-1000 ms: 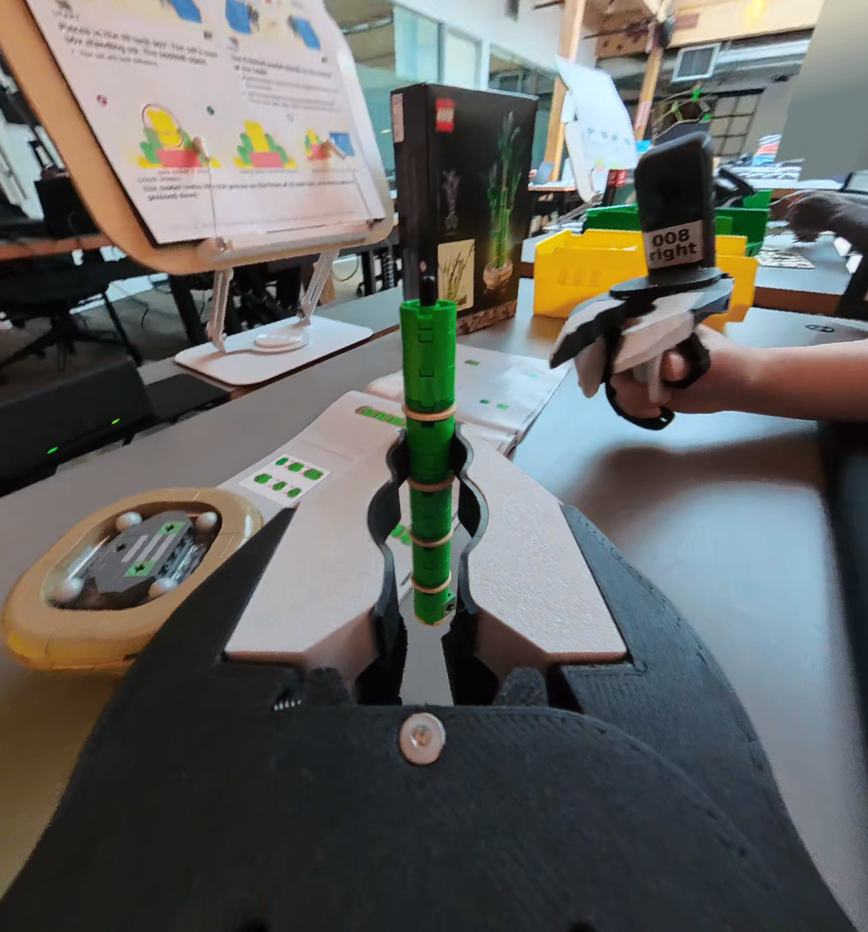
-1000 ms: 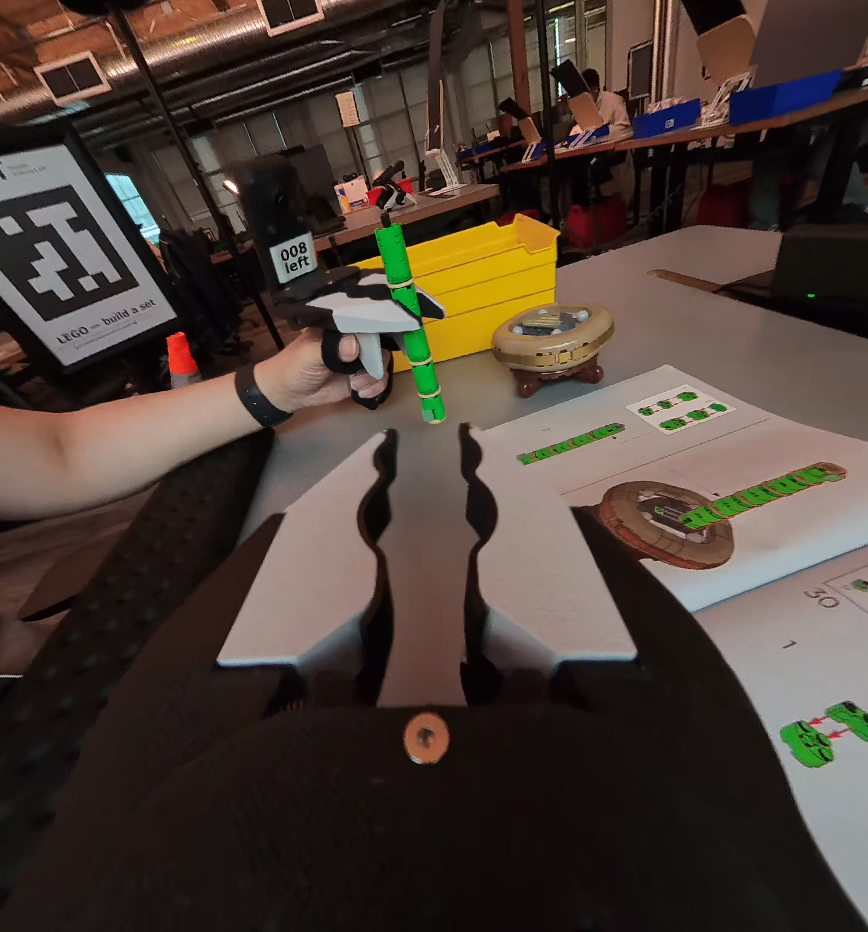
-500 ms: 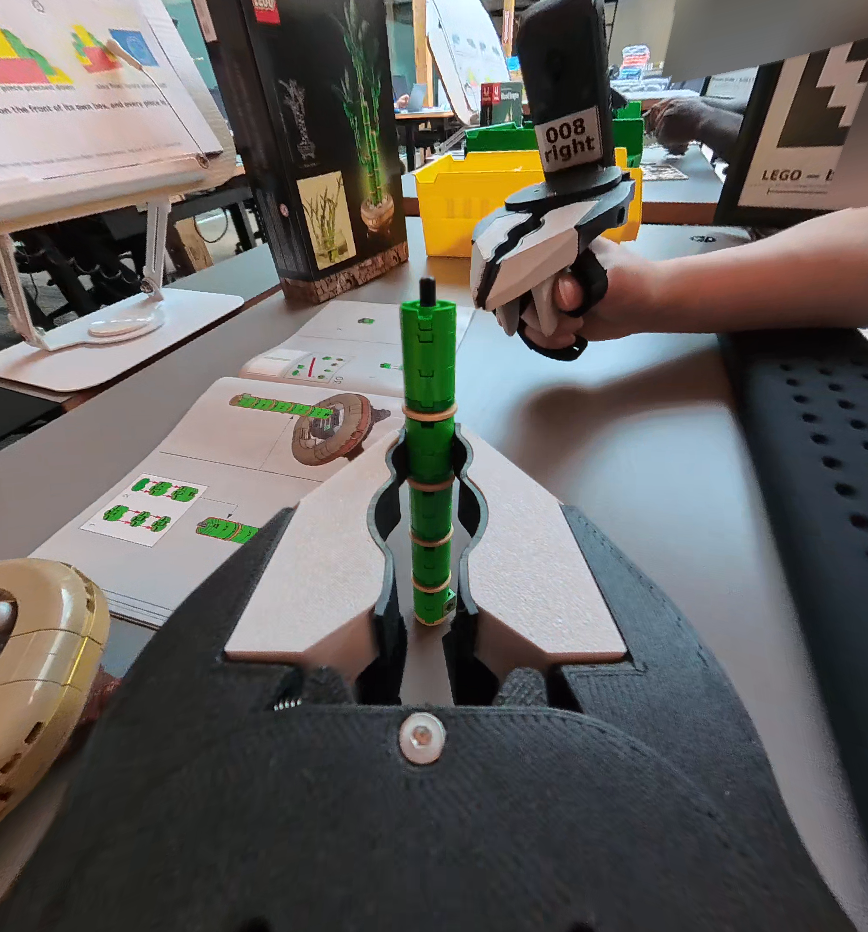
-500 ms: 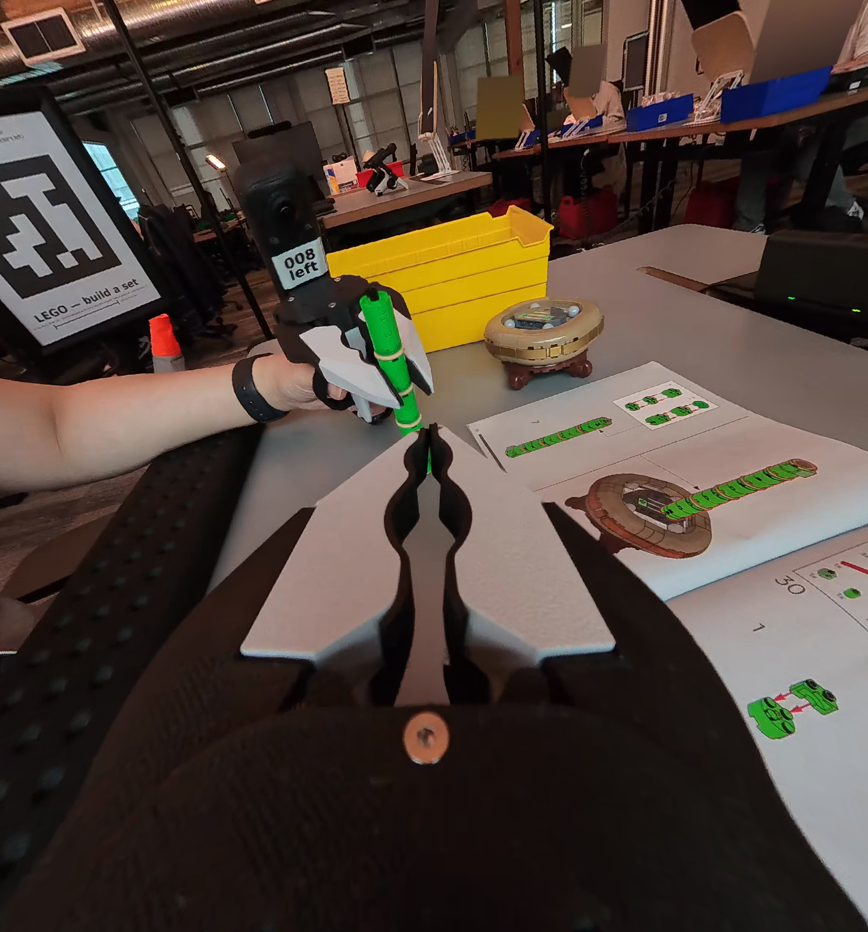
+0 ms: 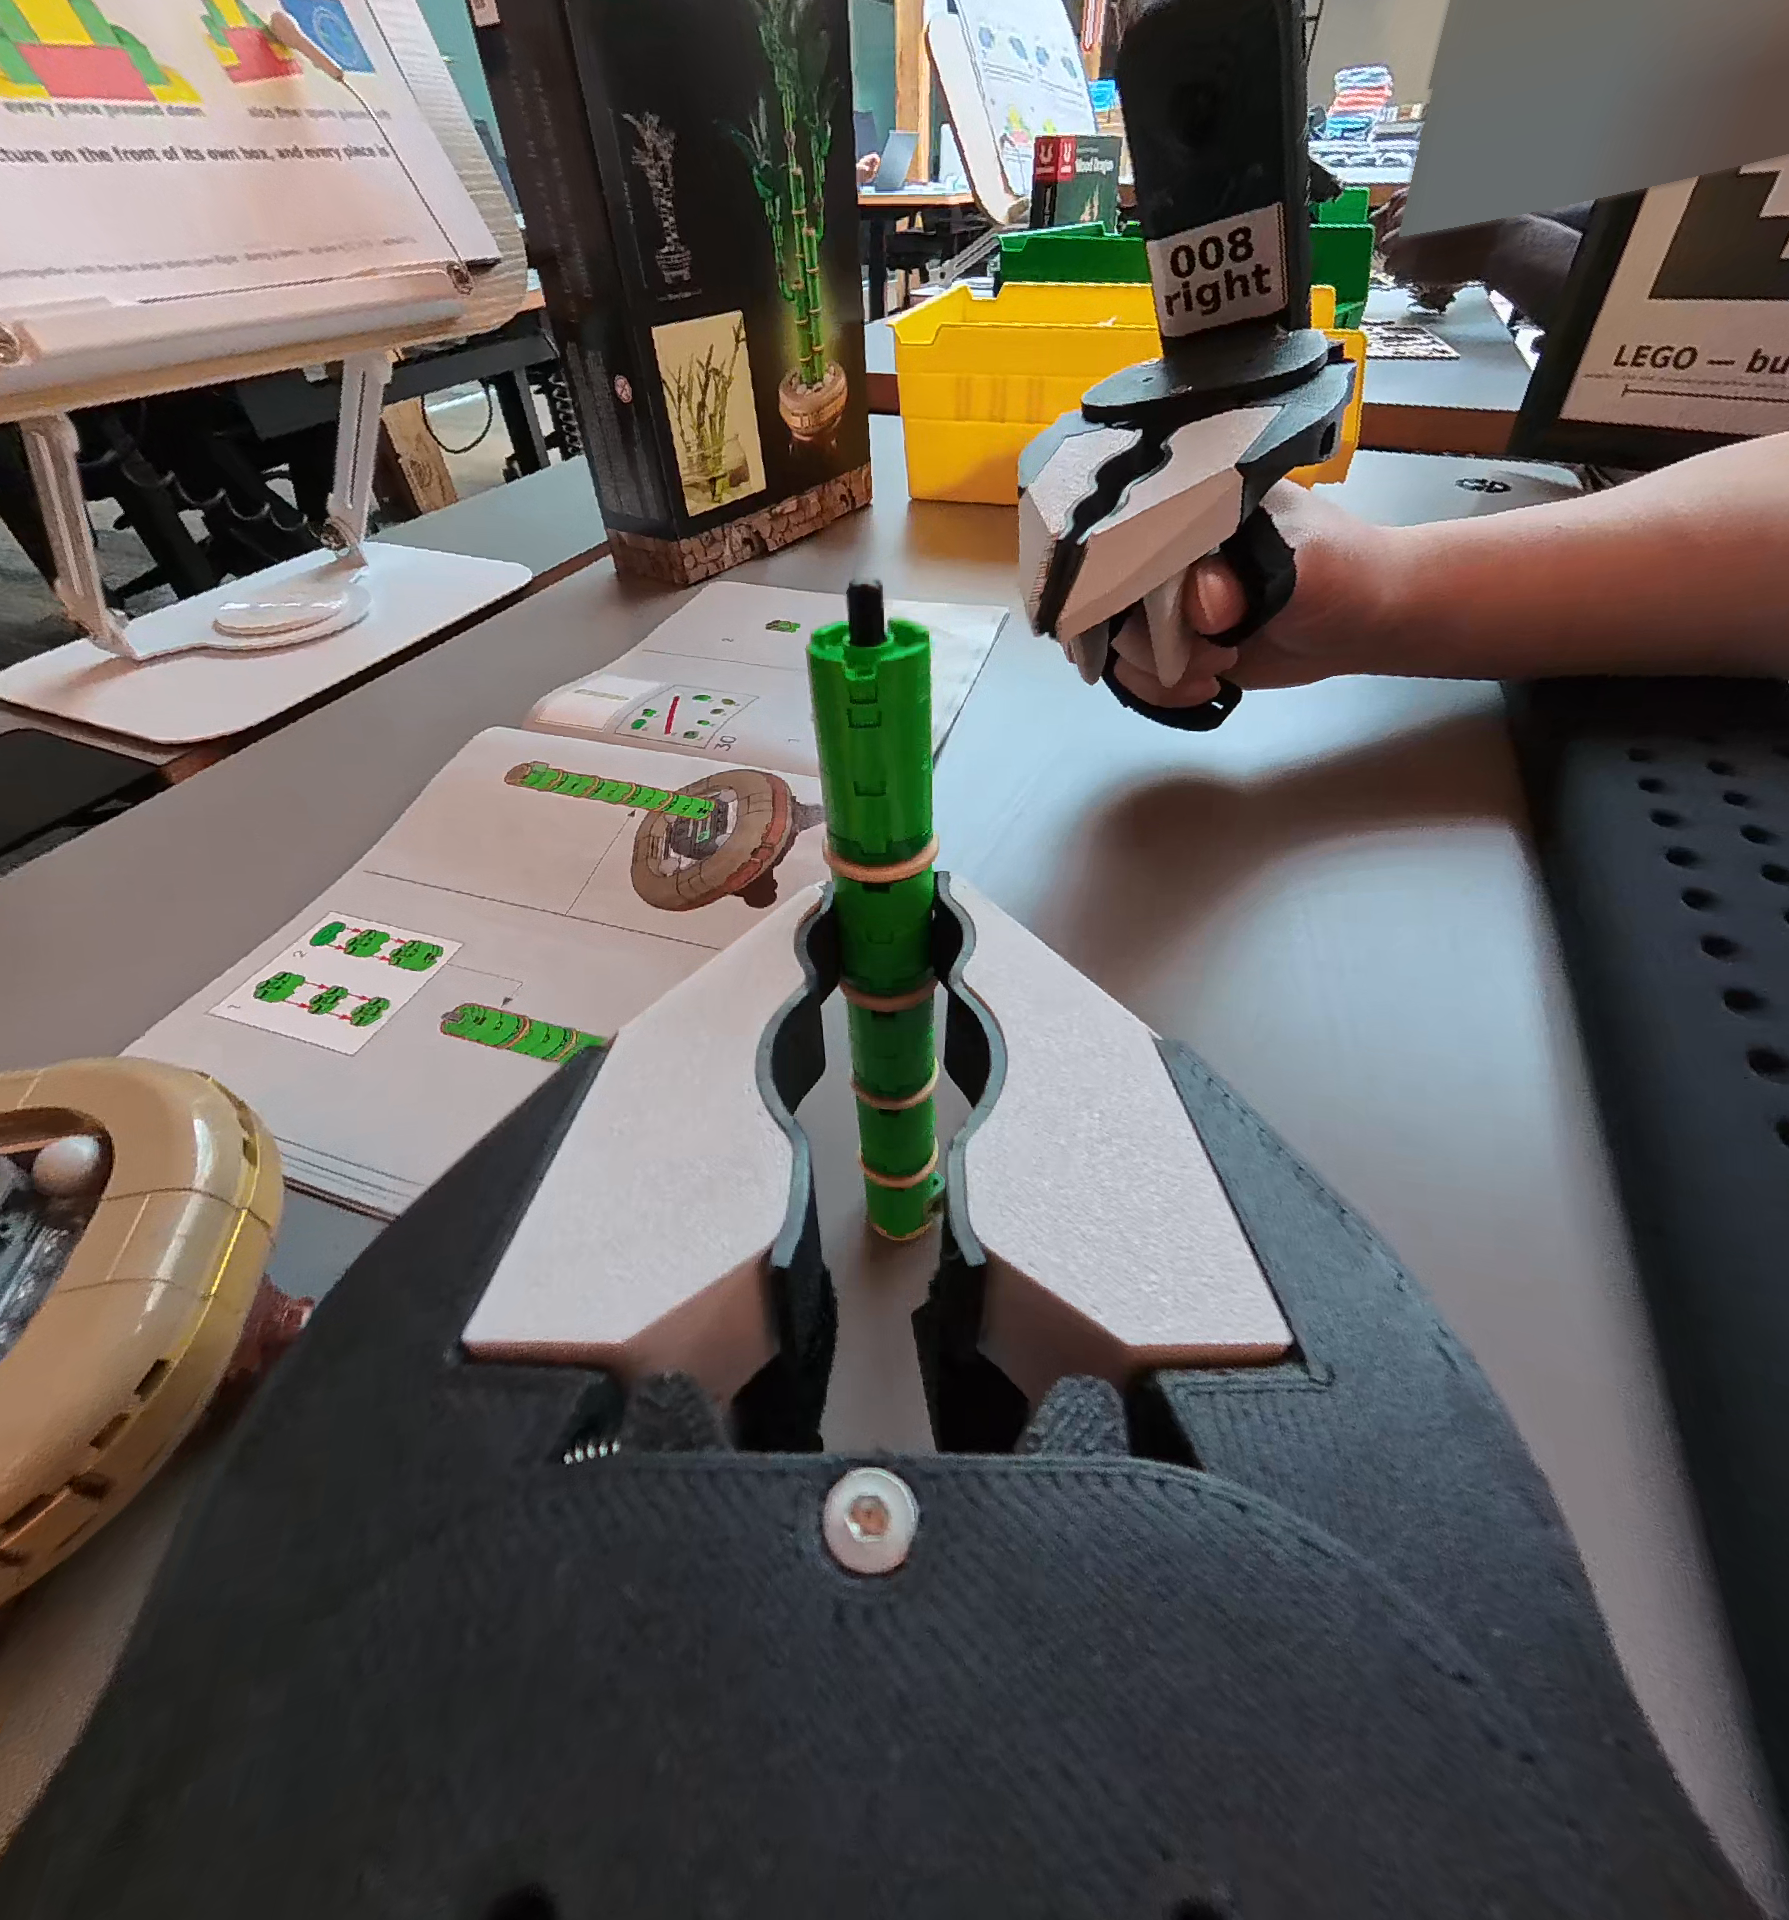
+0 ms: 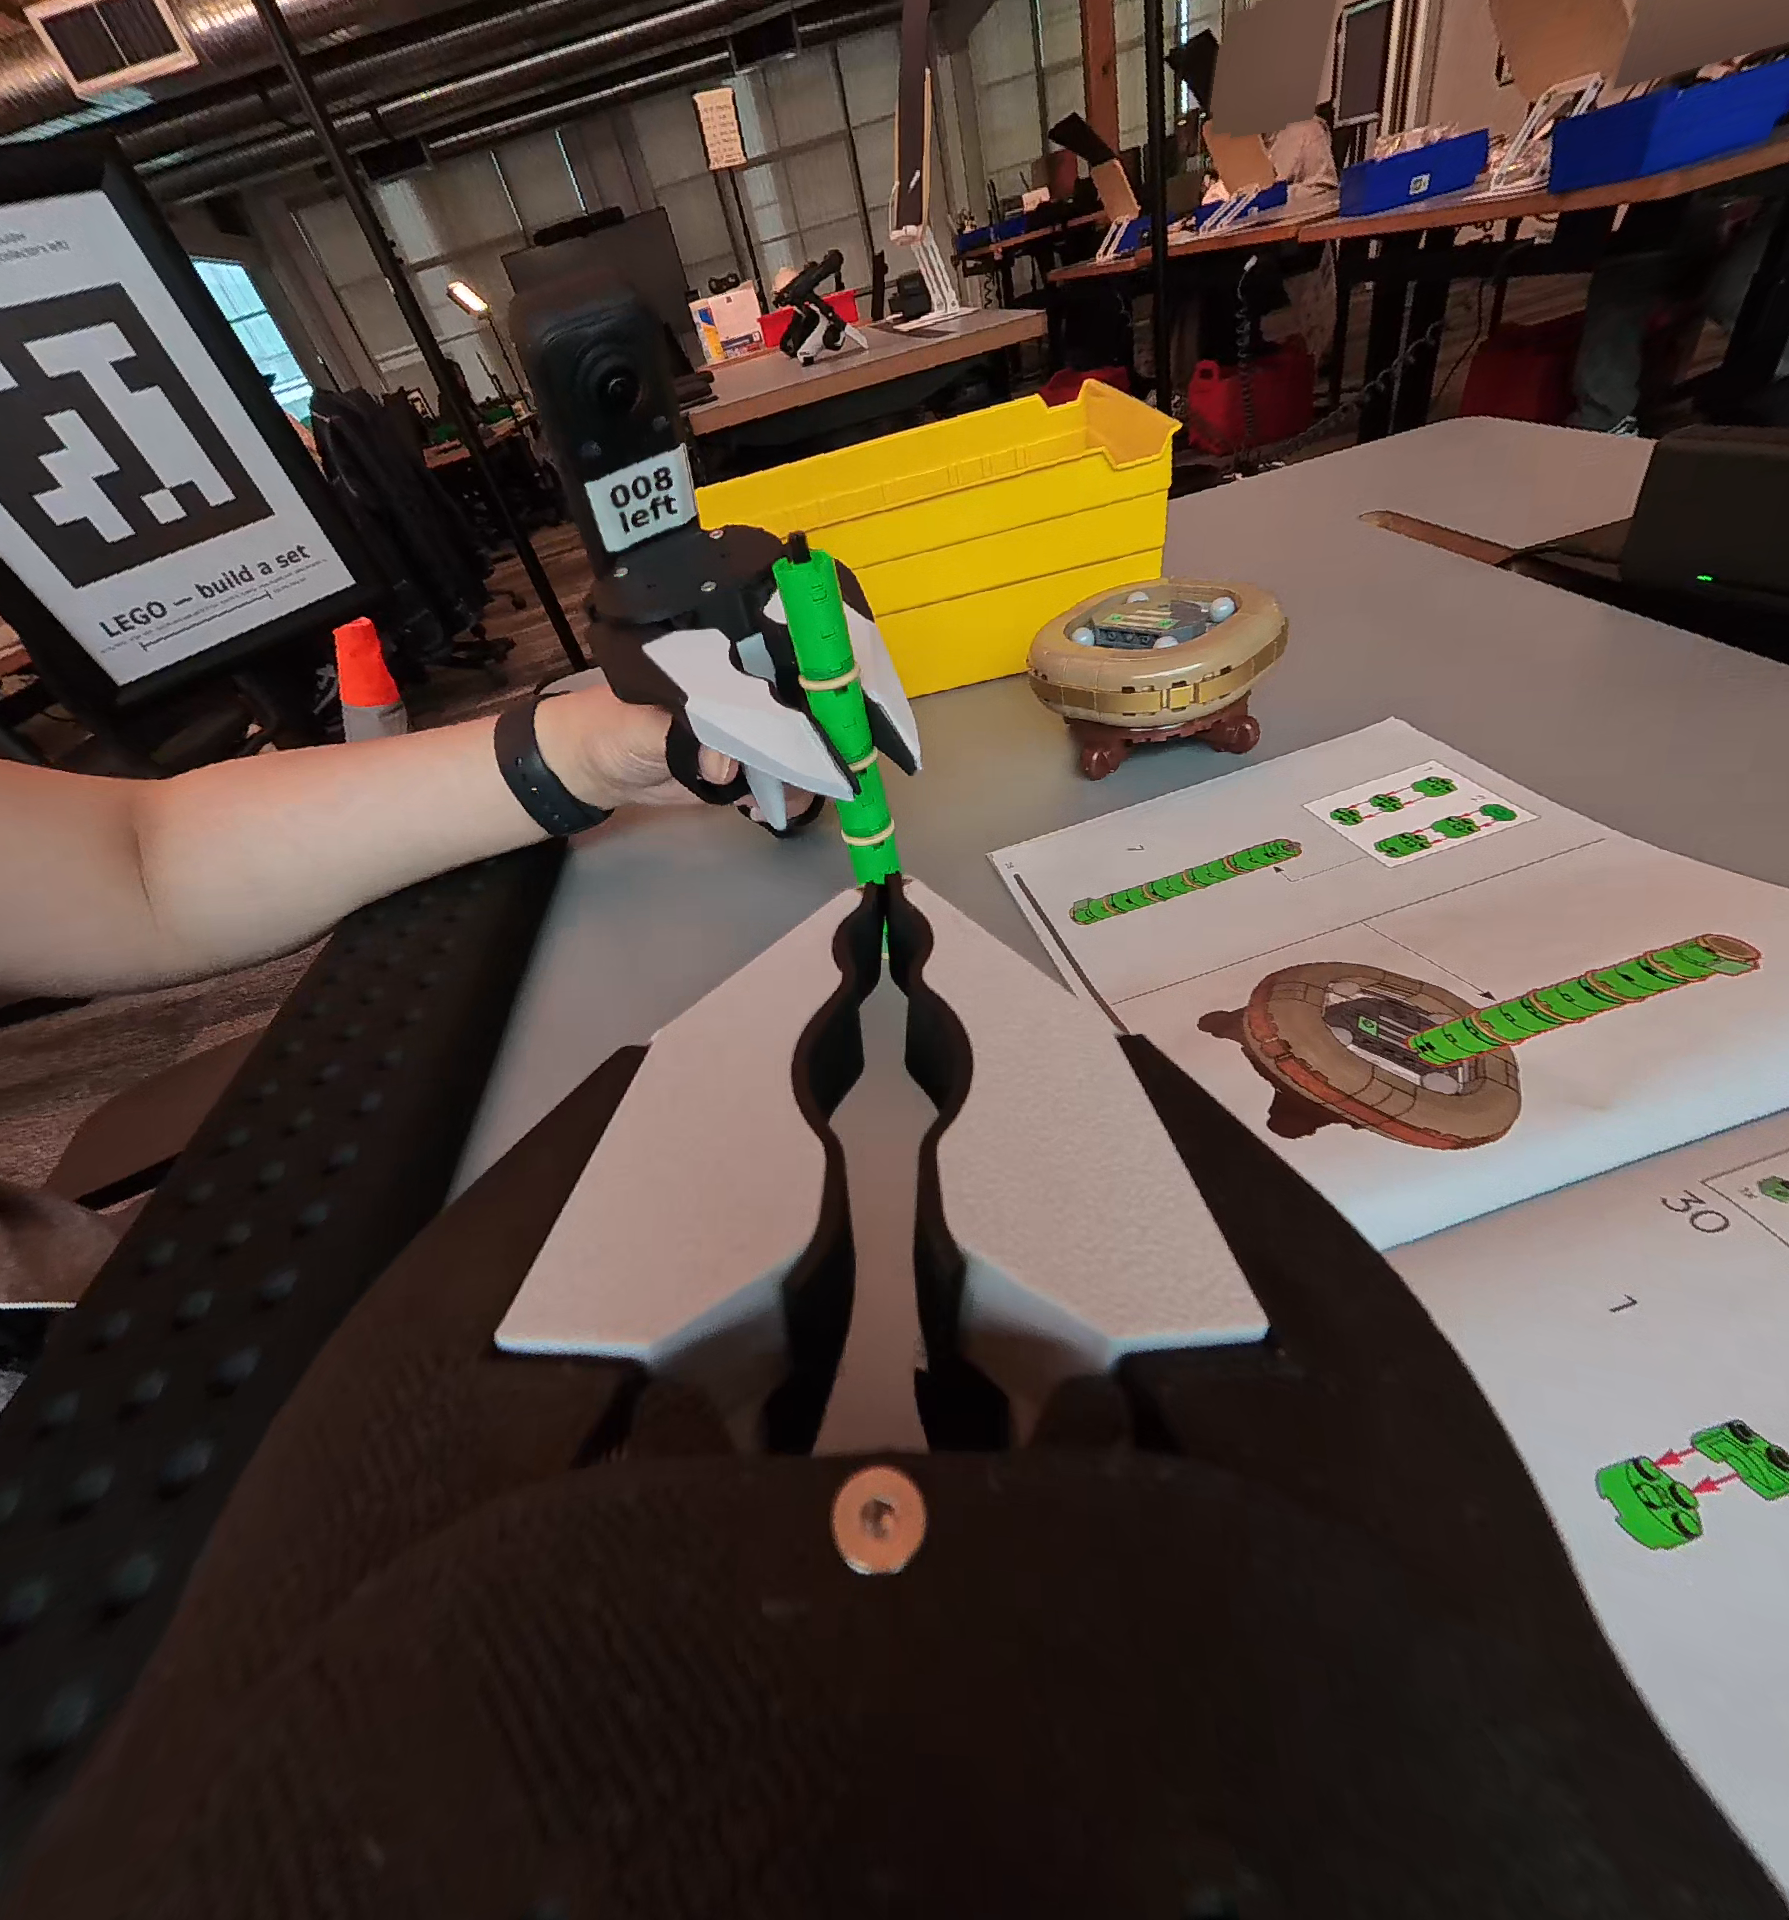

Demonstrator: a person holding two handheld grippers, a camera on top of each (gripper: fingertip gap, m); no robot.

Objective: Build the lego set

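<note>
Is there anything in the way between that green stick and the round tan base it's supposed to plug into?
Nothing visible blocks it. The left gripper holds the green stick upright above the table; the round tan base sits beyond it with its top uncovered. The open booklet lies flat beside that path.

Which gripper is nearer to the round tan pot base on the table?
Left. The left gripper, shut on the green stalk, is just beside the pot base, which fills the lower-left corner of its view. The right gripper is farther back, with the stalk and booklet between.
</note>
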